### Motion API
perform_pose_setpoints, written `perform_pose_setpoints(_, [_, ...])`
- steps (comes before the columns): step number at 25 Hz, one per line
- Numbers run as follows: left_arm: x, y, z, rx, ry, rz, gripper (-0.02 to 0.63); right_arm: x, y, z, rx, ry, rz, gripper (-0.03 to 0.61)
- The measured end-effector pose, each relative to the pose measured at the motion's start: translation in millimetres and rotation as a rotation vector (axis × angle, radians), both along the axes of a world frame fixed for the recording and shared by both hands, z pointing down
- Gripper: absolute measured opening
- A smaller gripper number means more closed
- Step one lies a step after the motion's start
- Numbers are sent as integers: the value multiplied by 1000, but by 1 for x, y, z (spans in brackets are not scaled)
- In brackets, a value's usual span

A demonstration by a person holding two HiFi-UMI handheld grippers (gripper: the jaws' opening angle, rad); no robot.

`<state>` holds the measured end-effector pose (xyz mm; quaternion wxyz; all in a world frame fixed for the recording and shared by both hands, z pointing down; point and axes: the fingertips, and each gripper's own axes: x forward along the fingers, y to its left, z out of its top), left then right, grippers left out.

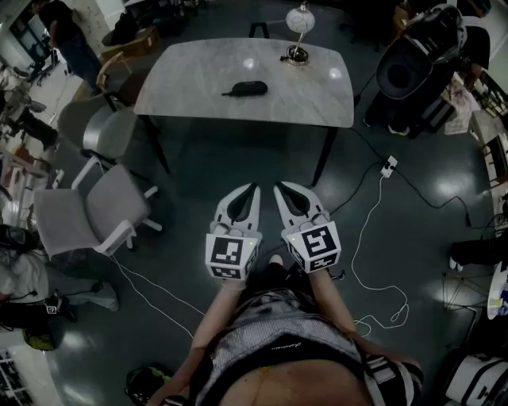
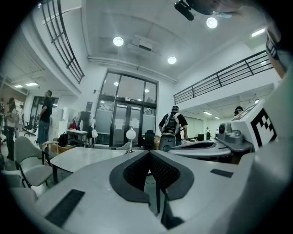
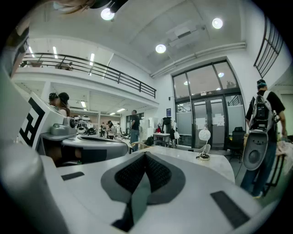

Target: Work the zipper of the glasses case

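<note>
— Glasses case (image 1: 244, 88)?
— Dark and long, lying flat on the grey table (image 1: 317, 99), left of middle. Zipper too small to make out.
— On the table with it?
— A lamp (image 1: 299, 22) with a round white shade, standing near the far edge, well apart from the case.
— Left gripper (image 1: 254, 190)?
— Jaws pressed together, empty. Held over the dark floor (image 1: 413, 214), well short of the table and the case.
— Right gripper (image 1: 279, 189)?
— Likewise: jaws together, empty, just beside the left one, tips angled toward each other.
— Around the table?
— Grey chairs (image 1: 111, 210) off to the left; a white power strip (image 1: 389, 166) on the floor to the right, past the table leg.
</note>
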<state>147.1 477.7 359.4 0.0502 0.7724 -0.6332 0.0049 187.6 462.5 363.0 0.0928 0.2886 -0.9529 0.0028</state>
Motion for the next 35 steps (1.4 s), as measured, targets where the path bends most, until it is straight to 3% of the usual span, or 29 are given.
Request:
perform_pose_setpoints(7, [16, -9, 2, 6, -49, 14, 0, 10, -7, 3, -23, -36, -34, 61])
perform_pose_setpoints(20, [9, -28, 12, -8, 22, -30, 0, 12, -30, 11, -64, -35, -76, 63])
perform_pose_setpoints(29, [-32, -81, 18, 0, 7, -22, 0, -24, -81, 12, -47, -65, -43, 63])
perform_pose_setpoints(35, [-70, -129, 16, 12, 48, 27, 0, -67, -124, 8, -26, -70, -16, 63])
